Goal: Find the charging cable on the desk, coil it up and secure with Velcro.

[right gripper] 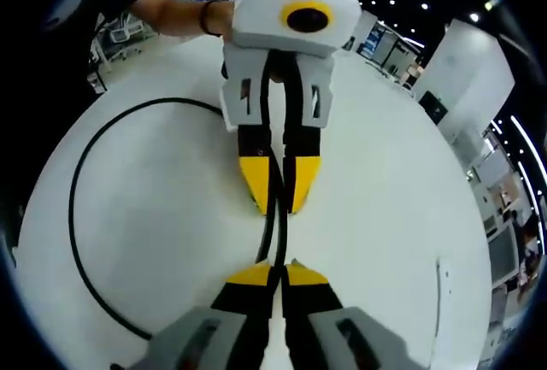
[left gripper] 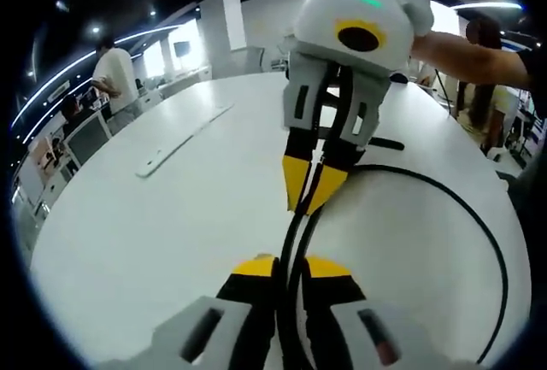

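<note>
- Both of my grippers have their yellow-tipped fingers pinched narrow on the same black charging cable [left gripper: 494,250].
- On my left gripper [left gripper: 291,269] the fingers [left gripper: 253,267] stand almost together, with two strands of the cable running side by side through the slit between them.
- On my right gripper [right gripper: 272,274] the fingers [right gripper: 251,275] are just as close, and the cable passes between them; I cannot tell from that view whether it is one strand or two at that spot.
- Seen from my left gripper view, my right gripper [left gripper: 312,189] faces me tip to tip, its jaws nipped on the cable just beyond my own.
- Seen from my right gripper view, my left gripper [right gripper: 279,184] faces me the same way, holding the cable [right gripper: 77,216] close ahead.
- One cable in all: from the pinch it sweeps out in one big open loop lying flat on the white tabletop [left gripper: 154,242], and the loop runs close to the table's edge.
- Two grippers, four fingers, all on the cable.
- One long white strip [left gripper: 184,139] lies flat on the tabletop, well apart from the loop, toward the far edge in my left gripper view.
- One short dark strip [left gripper: 386,143] lies just beside my right gripper; what it is I cannot tell.
- A person in a white shirt [left gripper: 115,79] stands beyond the table's edge.
</note>
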`<action>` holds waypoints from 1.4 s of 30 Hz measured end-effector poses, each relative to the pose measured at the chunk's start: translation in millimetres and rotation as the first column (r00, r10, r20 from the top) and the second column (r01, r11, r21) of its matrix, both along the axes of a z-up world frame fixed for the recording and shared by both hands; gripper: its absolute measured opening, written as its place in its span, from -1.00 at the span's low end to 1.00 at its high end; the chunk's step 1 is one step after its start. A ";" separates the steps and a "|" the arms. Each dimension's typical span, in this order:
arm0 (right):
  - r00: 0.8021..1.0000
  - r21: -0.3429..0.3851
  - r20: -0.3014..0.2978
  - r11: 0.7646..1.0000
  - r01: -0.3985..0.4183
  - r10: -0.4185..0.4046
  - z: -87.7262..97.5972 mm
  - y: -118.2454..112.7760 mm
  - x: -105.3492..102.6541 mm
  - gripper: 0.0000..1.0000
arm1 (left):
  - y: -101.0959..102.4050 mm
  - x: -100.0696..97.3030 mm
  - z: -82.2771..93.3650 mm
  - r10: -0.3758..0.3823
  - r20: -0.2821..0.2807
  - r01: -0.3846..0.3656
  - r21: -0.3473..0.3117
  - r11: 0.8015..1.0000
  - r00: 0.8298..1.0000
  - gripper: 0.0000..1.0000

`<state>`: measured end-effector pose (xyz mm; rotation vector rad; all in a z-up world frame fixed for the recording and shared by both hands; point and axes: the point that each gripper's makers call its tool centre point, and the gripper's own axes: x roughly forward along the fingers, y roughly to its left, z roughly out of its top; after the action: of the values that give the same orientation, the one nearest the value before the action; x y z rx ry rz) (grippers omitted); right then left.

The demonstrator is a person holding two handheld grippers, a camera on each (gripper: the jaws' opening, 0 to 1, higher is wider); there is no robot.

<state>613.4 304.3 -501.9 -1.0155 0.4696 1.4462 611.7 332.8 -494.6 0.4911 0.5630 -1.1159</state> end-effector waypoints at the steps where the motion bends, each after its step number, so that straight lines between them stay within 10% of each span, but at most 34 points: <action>1: 1.000 0.001 -0.001 1.000 0.001 -0.001 0.0 0.2 -0.1 -0.89 | -0.1 0.0 0.1 -0.001 0.001 0.001 0.001 1.000 1.000 -0.77; 42: 0.995 0.048 -0.053 0.995 0.084 -0.081 4.4 -5.1 10.9 -0.70 | 0.5 -6.9 1.0 -0.032 0.023 0.031 0.029 0.999 0.999 -0.84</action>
<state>624.3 299.2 -497.5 -0.9110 0.5041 1.4057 604.7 333.3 -493.6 0.5394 0.5531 -1.1315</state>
